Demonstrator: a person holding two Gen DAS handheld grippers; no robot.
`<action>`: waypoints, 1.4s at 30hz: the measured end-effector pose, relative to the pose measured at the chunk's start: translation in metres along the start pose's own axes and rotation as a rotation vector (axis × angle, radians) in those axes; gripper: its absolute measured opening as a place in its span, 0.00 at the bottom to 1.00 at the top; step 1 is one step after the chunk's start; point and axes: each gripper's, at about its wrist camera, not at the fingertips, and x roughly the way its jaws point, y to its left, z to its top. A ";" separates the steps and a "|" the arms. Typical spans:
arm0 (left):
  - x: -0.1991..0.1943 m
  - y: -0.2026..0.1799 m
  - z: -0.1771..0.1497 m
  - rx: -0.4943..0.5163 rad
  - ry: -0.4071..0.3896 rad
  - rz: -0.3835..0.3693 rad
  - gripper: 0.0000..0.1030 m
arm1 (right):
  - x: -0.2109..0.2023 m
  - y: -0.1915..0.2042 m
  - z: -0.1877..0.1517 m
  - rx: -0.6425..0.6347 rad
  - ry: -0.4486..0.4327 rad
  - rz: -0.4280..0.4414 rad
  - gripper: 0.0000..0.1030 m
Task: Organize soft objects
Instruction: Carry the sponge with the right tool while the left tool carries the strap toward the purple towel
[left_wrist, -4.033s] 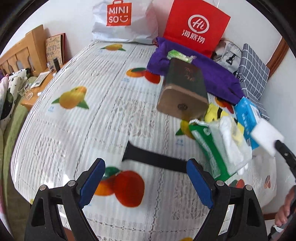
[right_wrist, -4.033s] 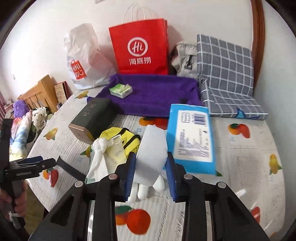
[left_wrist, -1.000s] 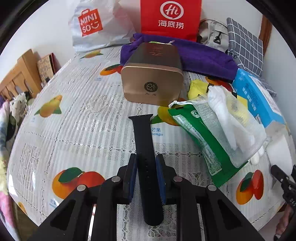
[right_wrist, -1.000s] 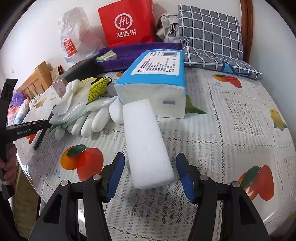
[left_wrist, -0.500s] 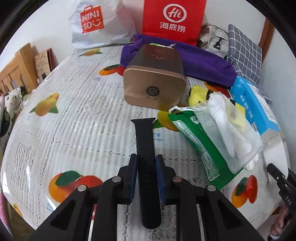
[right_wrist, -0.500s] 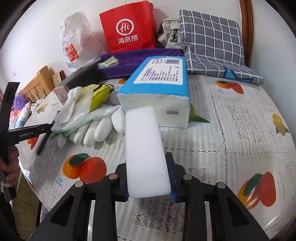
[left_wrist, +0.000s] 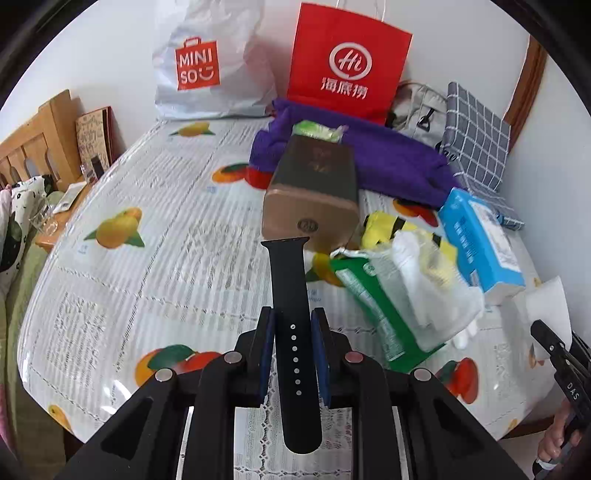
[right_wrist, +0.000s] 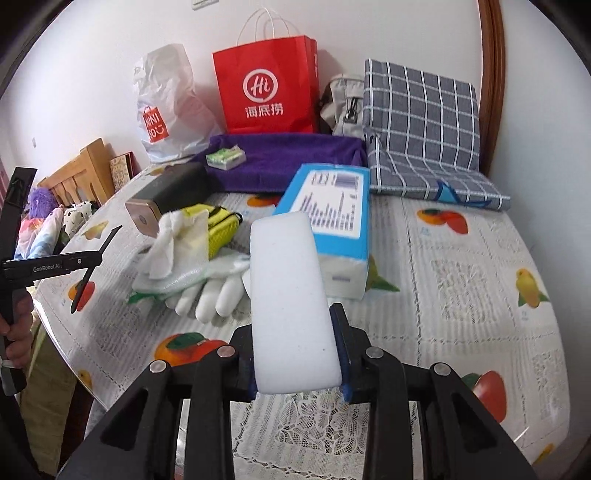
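Observation:
My left gripper is shut on a black watch strap and holds it lifted above the table, tip pointing away. The strap also shows in the right wrist view at far left. My right gripper is shut on a white sponge block, raised above the table; it also shows in the left wrist view. White gloves, a green-and-clear bag, a yellow mesh pouch and a purple towel lie on the table.
A blue tissue pack lies mid-table. A brown box lies by the towel, which carries a small green pack. A red paper bag, a white Miniso bag and a checked cushion stand at the back.
My left gripper has lifted the watch strap off the table and drawn back. My right gripper, shut on the sponge half a second ago, has raised it higher.

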 end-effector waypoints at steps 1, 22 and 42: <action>-0.004 -0.001 0.003 0.005 -0.011 -0.001 0.19 | -0.002 0.001 0.003 -0.001 -0.005 0.000 0.30; -0.004 -0.018 0.087 0.033 -0.057 -0.030 0.19 | 0.000 -0.016 0.088 0.063 -0.043 -0.034 0.30; 0.046 -0.031 0.173 0.033 -0.063 -0.041 0.19 | 0.063 -0.028 0.171 0.078 -0.036 -0.007 0.30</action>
